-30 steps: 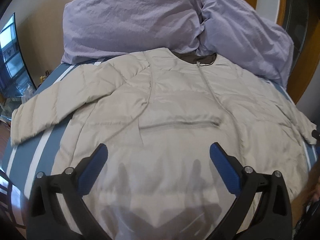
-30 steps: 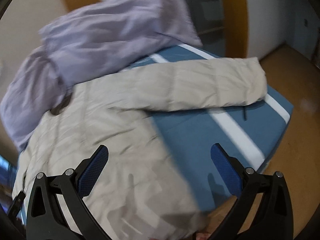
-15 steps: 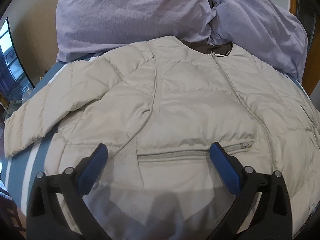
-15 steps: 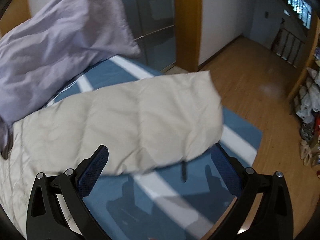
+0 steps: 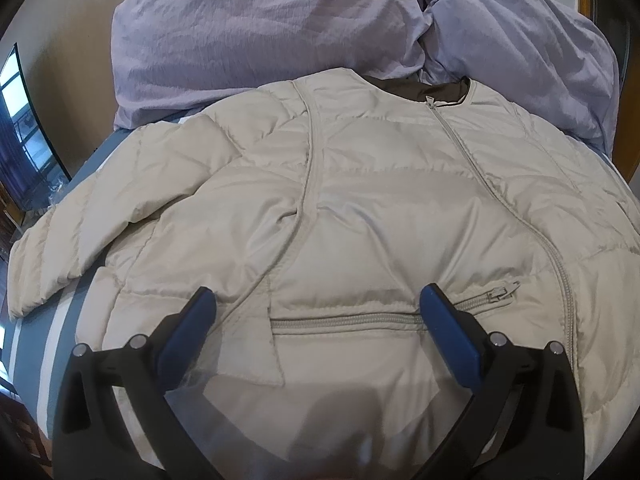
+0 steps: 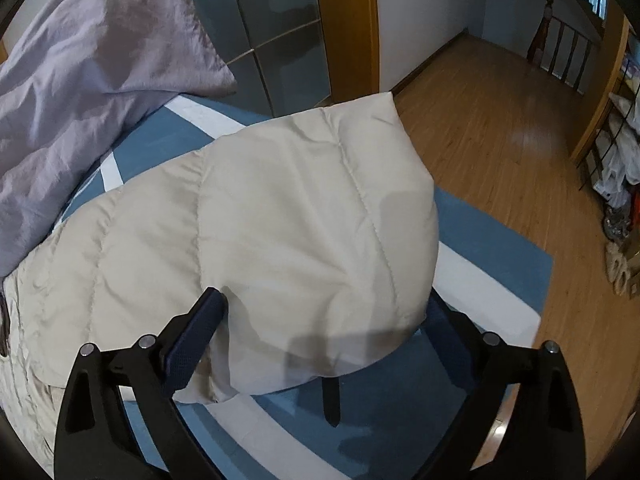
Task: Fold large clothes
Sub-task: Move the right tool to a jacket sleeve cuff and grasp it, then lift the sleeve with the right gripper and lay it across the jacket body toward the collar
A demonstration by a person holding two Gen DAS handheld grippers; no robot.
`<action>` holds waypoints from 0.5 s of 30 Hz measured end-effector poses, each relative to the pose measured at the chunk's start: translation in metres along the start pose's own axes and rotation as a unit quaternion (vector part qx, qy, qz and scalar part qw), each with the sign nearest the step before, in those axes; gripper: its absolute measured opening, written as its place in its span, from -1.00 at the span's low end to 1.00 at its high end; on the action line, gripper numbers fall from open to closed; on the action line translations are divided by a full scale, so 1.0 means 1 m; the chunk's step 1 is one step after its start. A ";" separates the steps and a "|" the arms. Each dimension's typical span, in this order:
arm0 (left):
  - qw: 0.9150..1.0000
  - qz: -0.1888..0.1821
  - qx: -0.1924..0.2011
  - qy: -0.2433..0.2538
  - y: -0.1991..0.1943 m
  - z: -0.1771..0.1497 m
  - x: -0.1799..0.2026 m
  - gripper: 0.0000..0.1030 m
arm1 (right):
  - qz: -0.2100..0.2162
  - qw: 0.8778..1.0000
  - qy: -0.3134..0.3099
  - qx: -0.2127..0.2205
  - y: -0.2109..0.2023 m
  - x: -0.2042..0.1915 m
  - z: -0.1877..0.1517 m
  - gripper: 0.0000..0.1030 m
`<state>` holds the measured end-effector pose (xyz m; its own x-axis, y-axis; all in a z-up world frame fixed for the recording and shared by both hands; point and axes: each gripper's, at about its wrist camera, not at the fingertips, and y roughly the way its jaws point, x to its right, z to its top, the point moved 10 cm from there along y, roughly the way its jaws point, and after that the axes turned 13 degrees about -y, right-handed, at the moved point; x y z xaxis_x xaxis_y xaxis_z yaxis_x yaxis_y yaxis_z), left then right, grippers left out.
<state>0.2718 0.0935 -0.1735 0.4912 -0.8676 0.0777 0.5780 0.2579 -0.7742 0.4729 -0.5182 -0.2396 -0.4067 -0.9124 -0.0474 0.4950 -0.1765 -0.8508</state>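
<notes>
A beige quilted jacket (image 5: 360, 208) lies front up on a blue striped bed (image 5: 44, 344), zipped, collar toward the pillows. Its left sleeve (image 5: 120, 208) stretches out to the left. My left gripper (image 5: 316, 316) is open, hovering low over the jacket's pocket zipper (image 5: 352, 320). In the right wrist view the jacket's other sleeve (image 6: 304, 216) lies across the bed toward its edge. My right gripper (image 6: 324, 316) is open, with the sleeve's cuff end between its fingers.
Lilac pillows (image 5: 280, 28) lie at the head of the bed, also seen in the right wrist view (image 6: 80, 60). A wooden floor (image 6: 520, 132) and sliding doors (image 6: 272, 32) lie beyond the bed's edge (image 6: 500, 256). A short black strap (image 6: 331, 400) lies under the cuff.
My left gripper moved forward and lower over the jacket's chest. My right gripper swung right along the sleeve and closed in until the cuff sits between its open fingers.
</notes>
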 end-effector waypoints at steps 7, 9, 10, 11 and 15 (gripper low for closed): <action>1.000 -0.009 -0.003 -0.007 0.003 -0.001 -0.001 0.97 | 0.020 0.999 0.014 0.029 -0.008 0.006 0.003 -0.03; 1.000 -0.013 -0.004 -0.010 0.003 -0.002 -0.002 0.97 | 0.038 0.998 0.028 0.029 -0.009 0.009 0.003 -0.26; 1.000 -0.014 -0.005 -0.011 0.003 -0.002 -0.002 0.97 | 0.047 0.998 0.033 0.031 -0.010 0.009 0.004 -0.34; 1.000 -0.016 -0.006 -0.013 0.004 -0.002 -0.002 0.97 | 0.046 0.998 0.030 0.033 -0.012 0.009 0.004 -0.38; 1.000 -0.020 -0.006 -0.016 0.004 -0.002 -0.003 0.97 | 0.023 0.998 -0.003 0.061 -0.027 -0.007 0.015 -0.51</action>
<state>0.2715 0.0960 -0.1779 0.4880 -0.8634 0.1282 0.5893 0.2174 -0.7781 0.4737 -0.5130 -0.2088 -0.3768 -0.9227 -0.0814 0.6029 -0.1775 -0.7778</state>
